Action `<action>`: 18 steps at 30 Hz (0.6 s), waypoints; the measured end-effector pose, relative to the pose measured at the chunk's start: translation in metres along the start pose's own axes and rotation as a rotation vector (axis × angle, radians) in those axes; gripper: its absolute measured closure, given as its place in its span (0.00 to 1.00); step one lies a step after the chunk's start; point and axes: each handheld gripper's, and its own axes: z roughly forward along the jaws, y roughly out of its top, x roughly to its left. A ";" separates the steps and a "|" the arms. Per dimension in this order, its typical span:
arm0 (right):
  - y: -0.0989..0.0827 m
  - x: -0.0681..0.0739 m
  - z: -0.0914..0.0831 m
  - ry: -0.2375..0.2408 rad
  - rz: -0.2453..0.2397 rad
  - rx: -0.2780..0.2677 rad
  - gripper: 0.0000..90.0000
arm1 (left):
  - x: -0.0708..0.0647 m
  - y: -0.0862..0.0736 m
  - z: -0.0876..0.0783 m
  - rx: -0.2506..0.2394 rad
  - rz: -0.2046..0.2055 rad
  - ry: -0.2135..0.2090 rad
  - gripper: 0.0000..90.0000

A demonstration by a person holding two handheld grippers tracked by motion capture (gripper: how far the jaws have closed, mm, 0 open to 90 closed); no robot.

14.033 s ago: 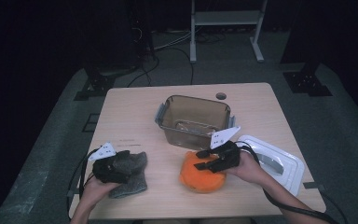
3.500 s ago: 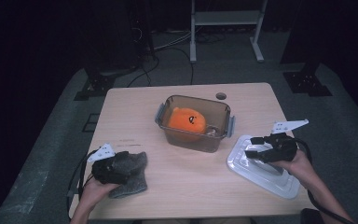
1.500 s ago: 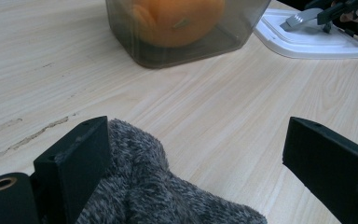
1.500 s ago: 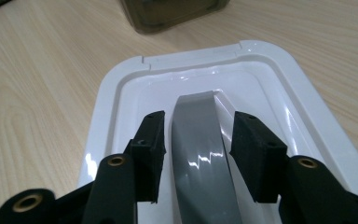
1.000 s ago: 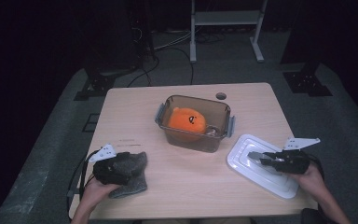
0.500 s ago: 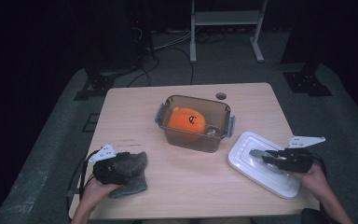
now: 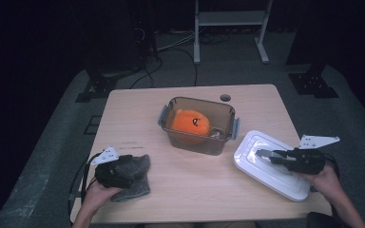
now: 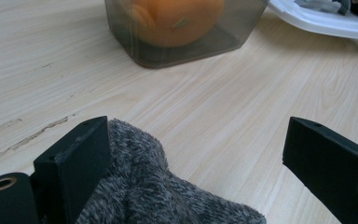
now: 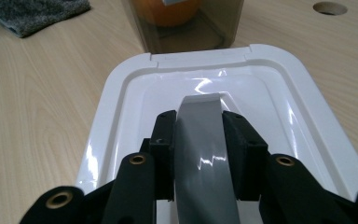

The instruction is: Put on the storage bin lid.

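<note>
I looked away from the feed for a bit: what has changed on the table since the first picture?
The orange plush toy went from the table into the clear container. The right gripper moved to the white lid and closed on its grey handle. The left gripper stayed open over the grey cloth.

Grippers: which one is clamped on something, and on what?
The right gripper: its jaws pinch the grey handle of the white lid. The left gripper stands open over the grey cloth.

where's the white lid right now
In the high view the white lid sits at the table's right front, just right of the clear container, with the right gripper clamped on its grey handle.
</note>
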 end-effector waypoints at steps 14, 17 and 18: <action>0.017 0.008 -0.028 -0.004 -0.024 -0.037 0.73 | 0.000 0.000 0.000 0.001 -0.003 -0.001 0.08; 0.022 0.011 -0.032 -0.003 -0.036 -0.044 0.73 | 0.000 0.000 0.000 0.004 0.000 -0.002 0.08; 0.024 0.012 -0.033 -0.003 -0.041 -0.046 0.73 | 0.000 0.000 0.000 0.003 0.000 -0.002 0.08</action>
